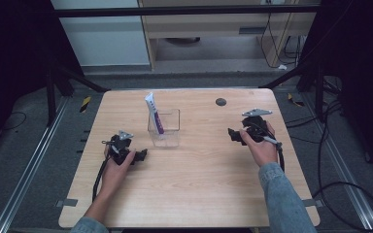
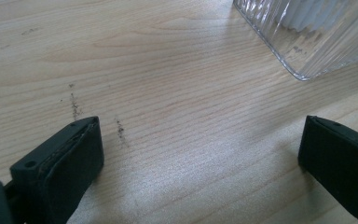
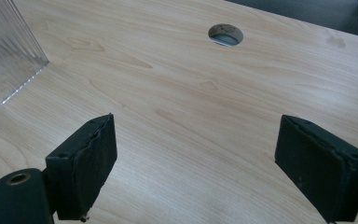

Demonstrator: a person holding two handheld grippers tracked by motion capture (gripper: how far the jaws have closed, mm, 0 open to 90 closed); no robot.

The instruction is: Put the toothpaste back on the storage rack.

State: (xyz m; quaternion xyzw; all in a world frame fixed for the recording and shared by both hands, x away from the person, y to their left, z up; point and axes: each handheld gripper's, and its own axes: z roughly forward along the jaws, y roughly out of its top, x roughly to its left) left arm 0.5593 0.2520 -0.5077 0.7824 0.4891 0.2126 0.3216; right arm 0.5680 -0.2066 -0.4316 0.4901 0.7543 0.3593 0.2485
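- Currently, a light wooden table (image 1: pixel 189 194) carries a clear ribbed container (image 1: pixel 164 128) near its middle, slightly toward 12 o'clock in the high view.
- Standing inside the container is a white tube (image 1: pixel 153 112) with purple print; it leans toward 11 o'clock and its top rises above the rim.
- At 9 o'clock of the container, the left gripper (image 1: pixel 141 155) rests low over the table, held by the person's left hand (image 1: pixel 118 167). Its nose points toward 3 o'clock, with a black cable trailing back along the forearm.
- In the left gripper view, the left gripper's jaws are spread wide apart with bare wood between them and nothing gripped. A corner of the container (image 2: pixel 307 37) sits at 1 o'clock, apart from both jaws.
- At 3 o'clock of the container, well apart from it, the right gripper (image 1: pixel 233 135) is held by the right hand (image 1: pixel 261 145), nose pointing toward 9 o'clock. A grey three-cornered plate shows on top of it.
- In the right gripper view, the right gripper's jaws are likewise spread wide, with nothing between them. The container's edge (image 3: pixel 4 56) shows at 10 o'clock.
- A round hole (image 1: pixel 220 102) in the tabletop lies at 12 o'clock of the right gripper; it also shows in the right gripper view (image 3: pixel 225 34).
- Faint dark scuffs (image 2: pixel 74 105) mark the wood by the left gripper's left jaw.
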